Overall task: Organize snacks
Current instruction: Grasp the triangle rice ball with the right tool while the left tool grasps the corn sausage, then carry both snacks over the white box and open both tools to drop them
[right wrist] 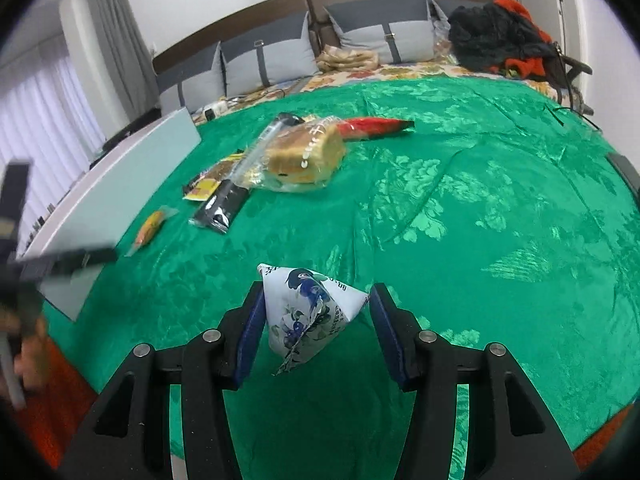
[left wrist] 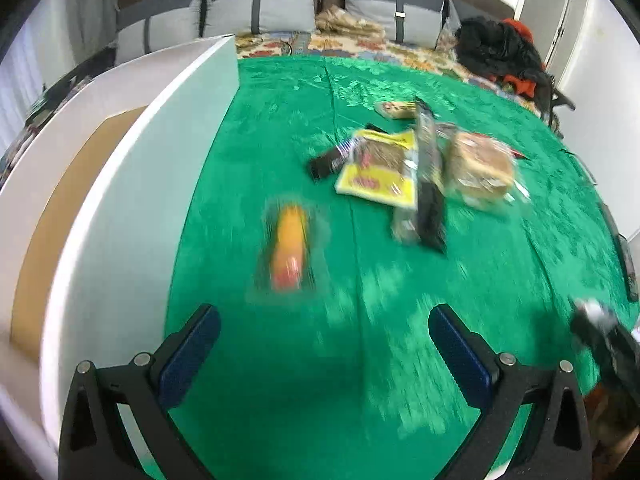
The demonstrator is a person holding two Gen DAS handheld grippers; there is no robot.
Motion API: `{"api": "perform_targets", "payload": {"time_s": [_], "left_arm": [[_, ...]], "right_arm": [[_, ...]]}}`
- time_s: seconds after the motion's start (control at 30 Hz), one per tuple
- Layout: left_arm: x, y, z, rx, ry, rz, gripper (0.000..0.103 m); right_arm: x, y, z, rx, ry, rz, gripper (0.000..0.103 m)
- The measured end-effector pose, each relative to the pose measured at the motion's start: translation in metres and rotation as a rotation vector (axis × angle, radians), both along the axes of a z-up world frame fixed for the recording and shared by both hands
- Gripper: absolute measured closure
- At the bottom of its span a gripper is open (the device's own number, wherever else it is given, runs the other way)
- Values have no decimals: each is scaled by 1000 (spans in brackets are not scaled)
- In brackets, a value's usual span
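1. A white open box (left wrist: 132, 184) is standing at the left edge of the green patterned cloth (right wrist: 480, 240).
2. A clear-wrapped bread loaf (right wrist: 304, 156), a yellow flat packet (left wrist: 378, 172) and a small orange wrapped snack (left wrist: 288, 248) are lying scattered.
3. The left gripper (left wrist: 324, 340) is hovering wide open, empty, near the orange snack.
4. The right gripper (right wrist: 316, 316) is holding a white-and-blue triangular pouch (right wrist: 308, 312) between its half-closed fingers.

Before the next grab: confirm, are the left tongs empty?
Yes, the left tongs stand wide apart over bare green cloth.

Bright, even daylight; left wrist view motion-blurred; fisheye bending, dark vignette at edges.
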State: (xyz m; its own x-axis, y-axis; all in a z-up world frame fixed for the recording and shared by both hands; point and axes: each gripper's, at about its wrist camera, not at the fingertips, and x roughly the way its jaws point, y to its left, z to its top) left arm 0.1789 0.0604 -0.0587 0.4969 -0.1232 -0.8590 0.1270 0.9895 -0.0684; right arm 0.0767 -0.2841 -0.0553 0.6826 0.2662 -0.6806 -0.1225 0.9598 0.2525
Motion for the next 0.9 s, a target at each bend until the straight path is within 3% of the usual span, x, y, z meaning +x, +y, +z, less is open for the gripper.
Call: {"api": "perform_targets", "payload": {"time_s": [0.13,0.23,0.3,0.37,0.6,0.77,0.9], "left_arm": [[43,-9,-23,118,81,-22,30],[54,-3,-37,130,121,7,55],[52,2,-35,116,91,22,61],[47,5,-29,105,50,27,81],[12,23,-9,-76,17,57,82],[-19,39,12,-280,-9,81,83],[-47,77,54,-459,-67,132,83]], "right_arm": [[-2,4,-6,7,14,25,48],[-7,4,-4,13,4,35,48],[-9,4,-2,8,-3,39,48],[-9,3,-4,6,1,36,48],[-9,4,-4,-1,3,24,48],[-13,16,-1,-29,-2,60,48],[-3,45,23,-9,-8,130,48]]}}
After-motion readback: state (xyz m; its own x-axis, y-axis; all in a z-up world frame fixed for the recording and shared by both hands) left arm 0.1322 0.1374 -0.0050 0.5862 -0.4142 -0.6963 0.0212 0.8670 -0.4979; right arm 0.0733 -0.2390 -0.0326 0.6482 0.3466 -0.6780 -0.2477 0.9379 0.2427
